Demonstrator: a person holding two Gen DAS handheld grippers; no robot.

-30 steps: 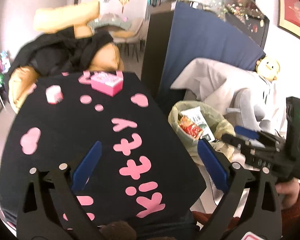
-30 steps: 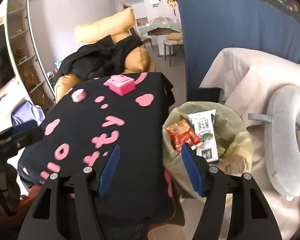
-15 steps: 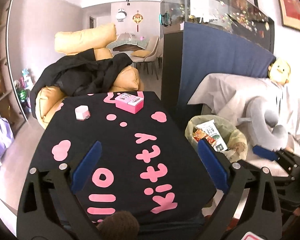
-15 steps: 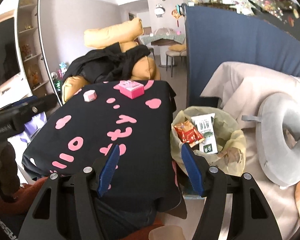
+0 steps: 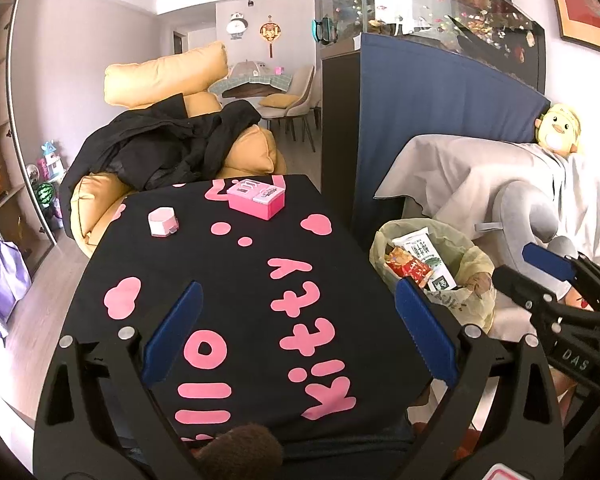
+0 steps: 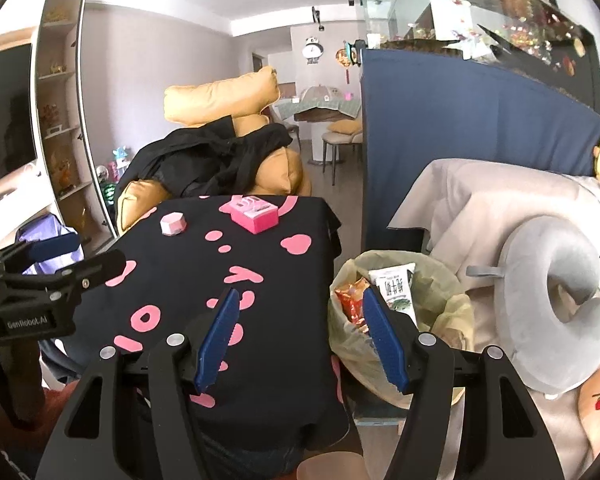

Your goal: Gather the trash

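Two items left on the table, both grippers empty

Both the left gripper (image 5: pixel 296 332) and right gripper (image 6: pixel 300 338) hang wide open, holding nothing. Wrappers already fill the bin (image 5: pixel 476 264) just right of the table (image 5: pixel 172 264). Likely next: reach for the pink box (image 5: pixel 256 199) or small pink container (image 5: pixel 163 221) at the table's far end. Sofa and coat lie beyond.

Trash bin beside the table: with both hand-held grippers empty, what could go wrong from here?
1. The white packet and red wrapper stand near the rim of the trash bin; pushing more in might tip them out.
2. The pink box and small pink container may not be trash; either open hand-held gripper, left or right, could wrongly bin them.
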